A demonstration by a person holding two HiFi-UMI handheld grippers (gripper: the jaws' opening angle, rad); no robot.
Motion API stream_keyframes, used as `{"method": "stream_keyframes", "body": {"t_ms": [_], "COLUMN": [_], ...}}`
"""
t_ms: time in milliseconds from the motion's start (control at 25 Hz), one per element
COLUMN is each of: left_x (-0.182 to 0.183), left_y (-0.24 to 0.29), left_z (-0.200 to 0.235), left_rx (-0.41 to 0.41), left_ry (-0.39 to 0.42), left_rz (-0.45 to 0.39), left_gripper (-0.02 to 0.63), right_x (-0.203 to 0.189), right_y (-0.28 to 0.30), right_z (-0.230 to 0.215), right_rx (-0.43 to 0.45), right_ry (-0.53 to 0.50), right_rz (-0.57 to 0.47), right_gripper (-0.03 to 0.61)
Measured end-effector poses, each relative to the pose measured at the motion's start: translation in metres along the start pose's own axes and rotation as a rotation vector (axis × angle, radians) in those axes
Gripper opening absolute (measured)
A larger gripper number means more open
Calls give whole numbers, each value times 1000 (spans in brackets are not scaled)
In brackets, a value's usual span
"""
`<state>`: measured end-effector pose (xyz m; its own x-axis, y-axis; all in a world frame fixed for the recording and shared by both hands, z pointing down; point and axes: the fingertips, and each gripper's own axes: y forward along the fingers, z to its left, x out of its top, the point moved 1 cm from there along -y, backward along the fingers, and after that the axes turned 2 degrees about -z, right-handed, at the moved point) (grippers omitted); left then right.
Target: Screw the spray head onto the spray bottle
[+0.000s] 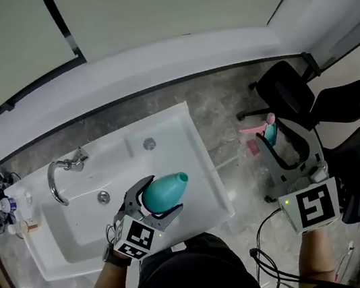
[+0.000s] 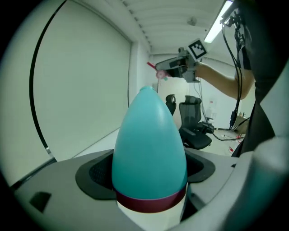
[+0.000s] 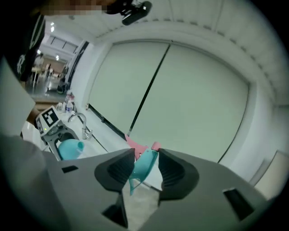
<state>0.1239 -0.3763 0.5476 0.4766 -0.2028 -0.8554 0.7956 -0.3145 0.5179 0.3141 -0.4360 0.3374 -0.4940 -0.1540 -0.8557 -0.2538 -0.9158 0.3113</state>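
My left gripper [image 1: 163, 194] is shut on the teal spray bottle [image 1: 167, 190] and holds it above the sink's front right corner, neck pointing right. In the left gripper view the bottle [image 2: 149, 149] fills the middle, with a dark red band and white base between the jaws. Off to the right over the floor, my right gripper [image 1: 270, 149] is shut on the pink and teal spray head [image 1: 269, 130]. Its own view shows the spray head [image 3: 145, 163] between both pads, with the bottle [image 3: 70, 148] far off at the left. The two parts are well apart.
A white sink [image 1: 164, 129] with a chrome faucet [image 1: 58, 174] lies under the left gripper. Black office chairs [image 1: 351, 104] stand at the right. Cables [image 1: 268, 262] trail on the floor near my feet. Small bottles [image 1: 2, 204] sit at the far left.
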Motion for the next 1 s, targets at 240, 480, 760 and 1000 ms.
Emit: {"method": "stream_keyframes", "body": {"t_ms": [240,480,760,1000], "left_x": [39,52,68,76], "left_y": [-29,-54,-72,-84], "left_z": [-11,-20,-20,-17], "left_rx": [39,85,148,184], "left_ry": [49,49,58,43], "left_rz": [-85,-129,-168,-183], "left_gripper": [426,426,426,426], "right_x": [83,97,120,134], "right_y": [-27,-39,-31,-34], "right_z": [20,85,157,167], "right_rx": [-63,23,107,72], "right_ry": [-217,-410,-497,-590], "right_rz": [-119,-29,-123,-172], "right_gripper": [155,155,155,155]}}
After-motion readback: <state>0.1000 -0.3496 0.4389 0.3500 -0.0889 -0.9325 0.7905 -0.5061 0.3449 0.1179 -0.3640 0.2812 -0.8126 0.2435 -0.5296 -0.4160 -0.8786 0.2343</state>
